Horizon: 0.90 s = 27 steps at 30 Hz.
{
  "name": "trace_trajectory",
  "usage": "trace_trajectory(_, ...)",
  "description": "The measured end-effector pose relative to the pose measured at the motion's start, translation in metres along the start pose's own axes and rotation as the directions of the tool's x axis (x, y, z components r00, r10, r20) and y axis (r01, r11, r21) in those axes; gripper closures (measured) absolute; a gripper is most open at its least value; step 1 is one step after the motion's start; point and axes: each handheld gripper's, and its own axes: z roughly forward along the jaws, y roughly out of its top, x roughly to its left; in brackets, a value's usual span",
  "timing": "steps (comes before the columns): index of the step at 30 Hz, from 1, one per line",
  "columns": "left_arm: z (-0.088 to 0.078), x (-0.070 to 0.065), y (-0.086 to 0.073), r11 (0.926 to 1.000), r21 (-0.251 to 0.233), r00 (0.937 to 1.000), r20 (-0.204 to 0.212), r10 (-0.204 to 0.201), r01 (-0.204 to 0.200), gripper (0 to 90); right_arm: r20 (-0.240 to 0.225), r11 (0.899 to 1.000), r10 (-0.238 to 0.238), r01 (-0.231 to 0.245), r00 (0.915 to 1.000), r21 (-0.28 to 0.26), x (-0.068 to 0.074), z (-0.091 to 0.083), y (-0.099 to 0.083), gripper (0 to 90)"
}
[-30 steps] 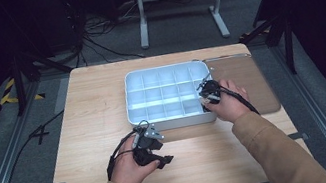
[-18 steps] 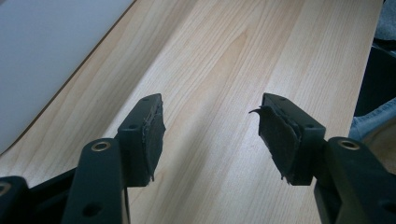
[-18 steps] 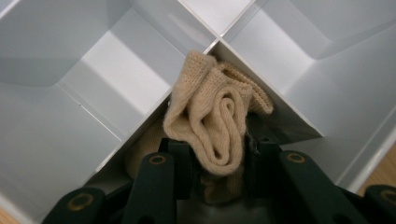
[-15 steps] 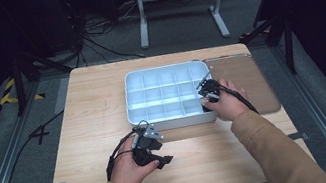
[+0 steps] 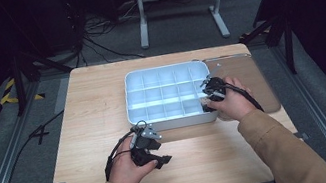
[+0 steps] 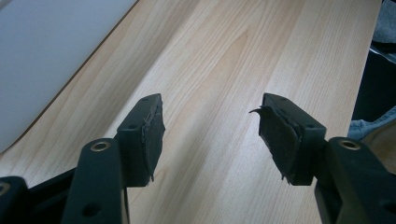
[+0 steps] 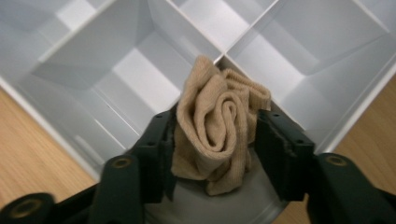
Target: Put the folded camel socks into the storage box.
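Note:
A rolled beige sock (image 7: 217,126) sits in a near right-hand compartment of the white divided tray (image 5: 172,122), by its corner. My right gripper (image 5: 211,90) reaches down into that compartment. Its jaws (image 7: 215,116) have just been opening and stand on either side of the roll, which loosely fills the gap between them. My left gripper (image 5: 161,158) rests on the wooden table in front of the tray. Its jaws are open, with bare wood between the worn pads (image 6: 152,126).
The tray's other compartments (image 7: 135,65) look empty. A brown mat (image 5: 250,81) lies to the right of the tray, under my right hand. Bare wooden table (image 5: 94,114) lies left of and in front of the tray. Dark floor, cables and a stand surround the table.

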Motion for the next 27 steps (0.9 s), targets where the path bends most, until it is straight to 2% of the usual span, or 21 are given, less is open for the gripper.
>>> trace_trajectory(3,0.000,0.000,-0.001,1.0000,-0.004,1.0000,0.000,-0.009,0.009,40.8,0.014,1.000,-0.003,0.004,0.9999,-0.026,0.000,-0.007,-0.001,45.8)
trace_trajectory(4,-0.001,0.000,-0.002,1.0000,-0.001,1.0000,-0.002,-0.007,0.007,40.8,0.013,0.998,-0.008,0.009,0.9999,-0.061,0.000,-0.014,-0.002,45.6)
trace_trajectory(5,-0.001,0.000,-0.002,1.0000,0.000,1.0000,-0.002,-0.007,0.007,40.8,0.013,0.998,-0.008,0.009,0.9999,-0.061,0.000,-0.014,-0.002,45.6)
trace_trajectory(6,-0.002,0.000,-0.002,1.0000,0.004,1.0000,-0.005,-0.001,0.001,40.8,0.007,0.995,-0.008,0.009,0.9999,-0.098,0.000,-0.021,-0.004,45.6)
trace_trajectory(7,-0.002,0.000,-0.002,1.0000,0.004,1.0000,-0.005,-0.001,0.001,40.8,0.007,0.995,-0.008,0.009,0.9999,-0.098,0.000,-0.021,-0.004,45.6)
trace_trajectory(8,-0.001,-0.001,-0.002,1.0000,-0.002,1.0000,-0.003,-0.006,0.006,40.8,0.004,0.991,-0.009,0.009,1.0000,-0.133,0.002,-0.028,-0.006,45.4)
trace_trajectory(10,-0.002,-0.001,-0.002,1.0000,0.000,1.0000,-0.001,-0.004,0.004,40.8,-0.001,0.988,-0.015,0.015,0.9999,-0.152,0.002,-0.031,-0.008,45.4)
trace_trajectory(11,-0.003,-0.001,-0.003,1.0000,0.002,1.0000,-0.003,-0.008,0.008,40.8,-0.011,0.983,-0.013,0.011,0.9998,-0.183,0.003,-0.038,-0.011,45.4)
trace_trajectory(15,-0.003,0.000,-0.004,1.0000,0.004,0.9999,-0.005,-0.009,0.009,40.8,-0.020,0.977,-0.021,0.016,0.9996,-0.211,0.005,-0.045,-0.015,45.3)
trace_trajectory(19,-0.004,0.000,-0.004,0.9999,-0.006,0.9999,-0.002,-0.013,0.013,40.8,-0.044,0.967,-0.036,0.024,0.9984,-0.253,0.008,-0.057,-0.023,44.3)
trace_trajectory(27,-0.006,-0.002,-0.005,0.9998,0.003,0.9998,-0.008,-0.018,0.018,40.6,-0.076,0.948,-0.097,0.069,0.9923,-0.310,0.018,-0.071,-0.040,42.9)
